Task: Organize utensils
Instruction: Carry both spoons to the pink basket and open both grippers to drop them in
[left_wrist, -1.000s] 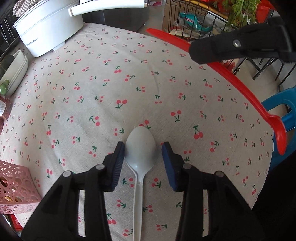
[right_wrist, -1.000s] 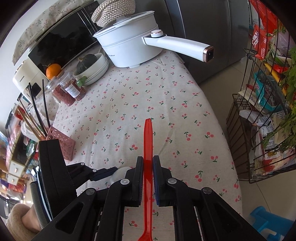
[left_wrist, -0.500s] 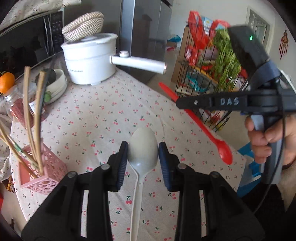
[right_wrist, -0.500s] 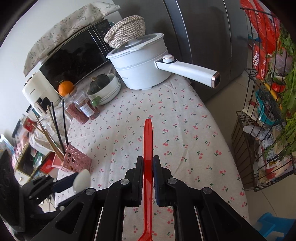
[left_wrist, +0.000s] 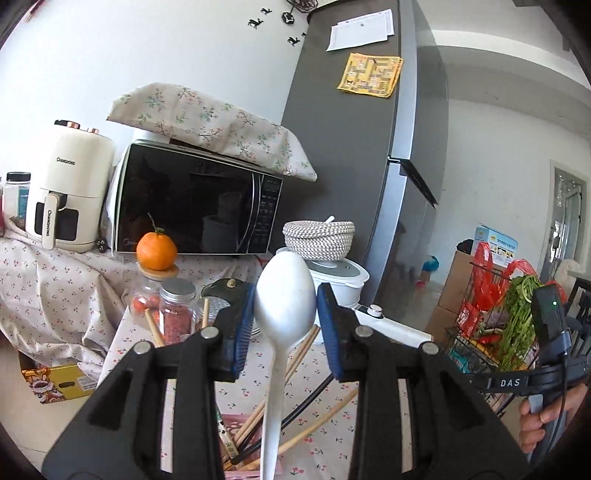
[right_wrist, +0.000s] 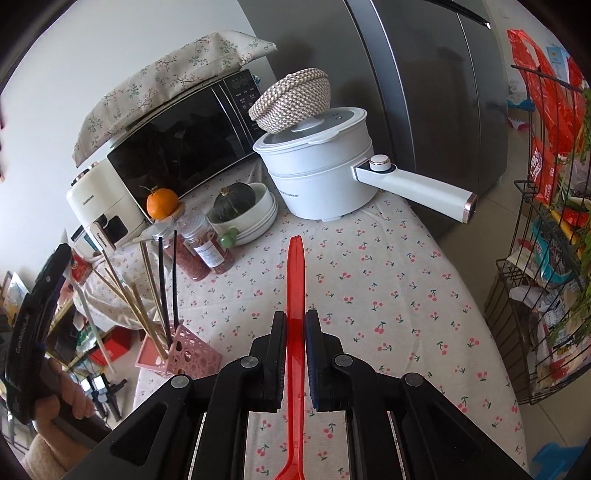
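A white plastic spoon (left_wrist: 285, 295) stands bowl-up in the air, gripped at the sides of its bowl by my left gripper (left_wrist: 285, 325), which points roughly level. Directly below it in the left wrist view is the pink perforated holder (left_wrist: 240, 470) with several chopsticks (left_wrist: 295, 362) in it. My right gripper (right_wrist: 295, 334) is shut on the handle of a red spoon (right_wrist: 295, 280), held above the cherry-print tablecloth (right_wrist: 388, 288). The right wrist view shows the pink holder (right_wrist: 184, 352) at the table's left edge, with the left gripper (right_wrist: 33, 314) and a hand (right_wrist: 62, 398) beside it.
A white pot (right_wrist: 317, 177) with a long handle, stacked bowls holding a dark squash (right_wrist: 236, 201), and jars (right_wrist: 207, 251) crowd the table's far side. A microwave (left_wrist: 195, 206) and fridge (left_wrist: 351, 166) stand behind. A wire rack (right_wrist: 546, 258) stands right of the table.
My left gripper lifted the white spoon off the table and swung up from facing the cloth to near level, over the pink holder. The right gripper rose slightly with the red spoon.
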